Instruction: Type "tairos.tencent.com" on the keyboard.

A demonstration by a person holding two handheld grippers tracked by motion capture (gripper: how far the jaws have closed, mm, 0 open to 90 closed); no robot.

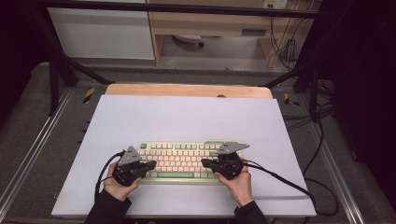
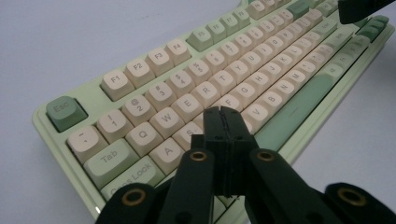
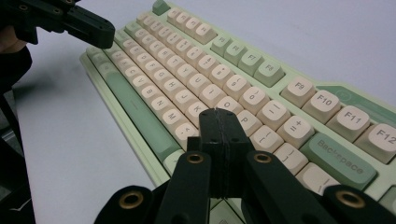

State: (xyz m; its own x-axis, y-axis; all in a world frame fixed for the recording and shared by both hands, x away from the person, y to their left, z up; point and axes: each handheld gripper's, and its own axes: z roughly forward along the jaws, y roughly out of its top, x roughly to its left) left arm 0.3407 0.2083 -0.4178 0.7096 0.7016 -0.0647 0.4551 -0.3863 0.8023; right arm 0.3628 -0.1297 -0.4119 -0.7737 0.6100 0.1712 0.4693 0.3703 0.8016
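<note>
A white sheet (image 1: 187, 116) covers the tabletop, and near its front edge lies a pale green keyboard (image 1: 182, 161) with cream keys, flat and square to the person. It looks rigid and fairly heavy, best taken by its frame ends, since the keycaps (image 2: 187, 103) could pop off. The left gripper (image 1: 150, 164) and right gripper (image 1: 205, 162) hover over its two ends, each with jaws pressed together on nothing.

Black sleeves; left tool (image 1: 150, 164) and right tool (image 1: 205, 162) matte black, grey three-cornered top plates, brass-ringed pivot holes, trailing black cables.
</note>
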